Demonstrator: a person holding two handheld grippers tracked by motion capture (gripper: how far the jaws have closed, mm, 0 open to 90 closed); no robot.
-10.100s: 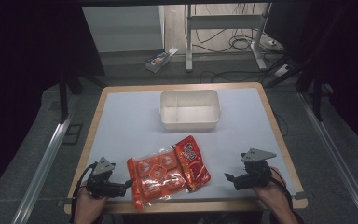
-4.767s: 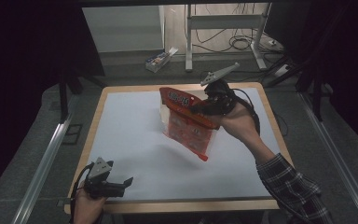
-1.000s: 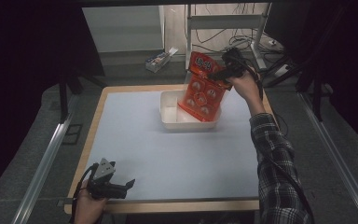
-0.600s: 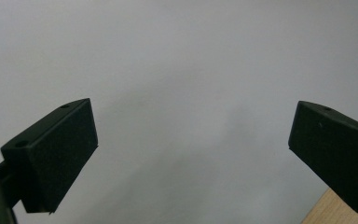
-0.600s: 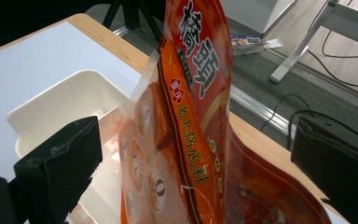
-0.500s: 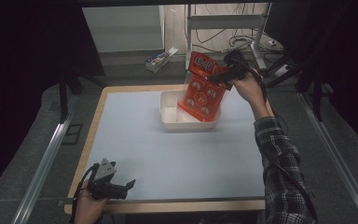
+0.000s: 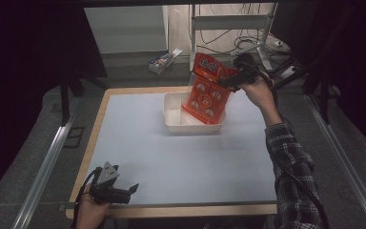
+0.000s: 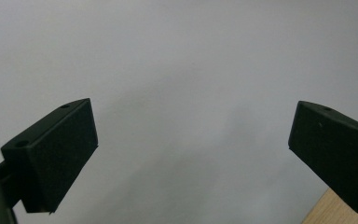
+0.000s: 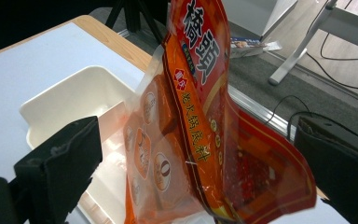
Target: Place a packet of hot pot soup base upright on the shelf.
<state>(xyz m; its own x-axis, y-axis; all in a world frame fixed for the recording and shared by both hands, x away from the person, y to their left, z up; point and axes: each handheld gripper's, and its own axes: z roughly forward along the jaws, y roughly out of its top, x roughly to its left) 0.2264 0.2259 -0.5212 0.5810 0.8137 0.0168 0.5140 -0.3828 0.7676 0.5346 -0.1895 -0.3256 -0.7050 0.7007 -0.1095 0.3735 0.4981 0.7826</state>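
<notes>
Your right gripper (image 7: 229, 81) is holding the red bag (image 7: 206, 90) over the white tub (image 7: 190, 125), though its jaws look spread. The tub is hiding the bag's bottom. Your left gripper (image 7: 124, 192) is resting wide open, pinching nothing.

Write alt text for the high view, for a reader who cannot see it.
A person's right gripper holds a red snack bag upright, its lower end inside a white bin at the far side of a pale table. The left gripper rests open near the table's front left corner.
</notes>
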